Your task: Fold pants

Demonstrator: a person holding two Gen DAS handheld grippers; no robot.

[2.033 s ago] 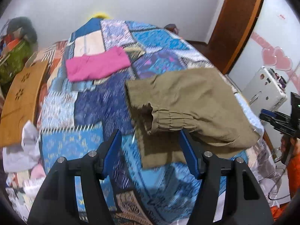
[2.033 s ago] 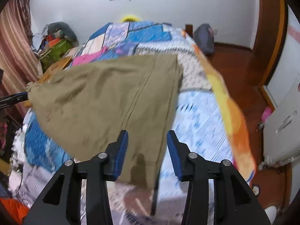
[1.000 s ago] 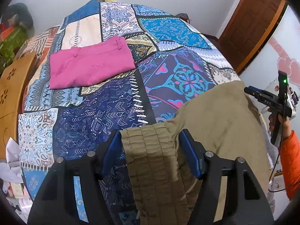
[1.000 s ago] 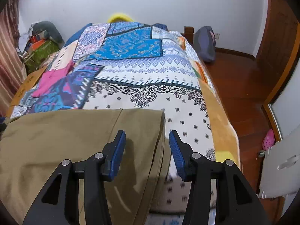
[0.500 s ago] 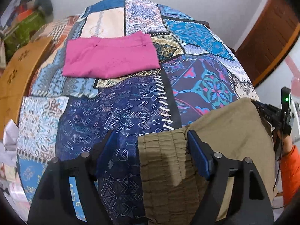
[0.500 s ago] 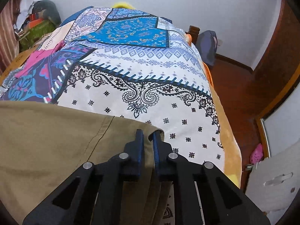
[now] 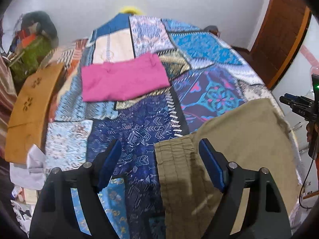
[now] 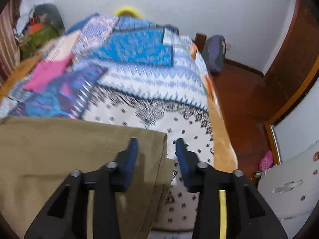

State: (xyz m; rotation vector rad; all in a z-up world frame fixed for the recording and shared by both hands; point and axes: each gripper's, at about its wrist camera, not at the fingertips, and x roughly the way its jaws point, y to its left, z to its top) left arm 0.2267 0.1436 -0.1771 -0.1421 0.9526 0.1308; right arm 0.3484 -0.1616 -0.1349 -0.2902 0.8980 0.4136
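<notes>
Olive-brown pants lie folded on the near part of the patchwork bedspread. Their gathered waistband lies between the fingers of my left gripper, which is open and holds nothing. In the right wrist view the pants lie flat, and their corner edge sits between the fingers of my right gripper, which is open and above the cloth. The right gripper also shows at the far right of the left wrist view.
Folded pink pants lie farther up the bed. A wooden board stands at the bed's left side, with clutter beyond it. The bed's right edge drops to a wooden floor with a dark bag.
My right gripper, shut on the pants' corner half a second ago, has opened and let go. My left gripper has stayed open and has lifted and pulled back a little.
</notes>
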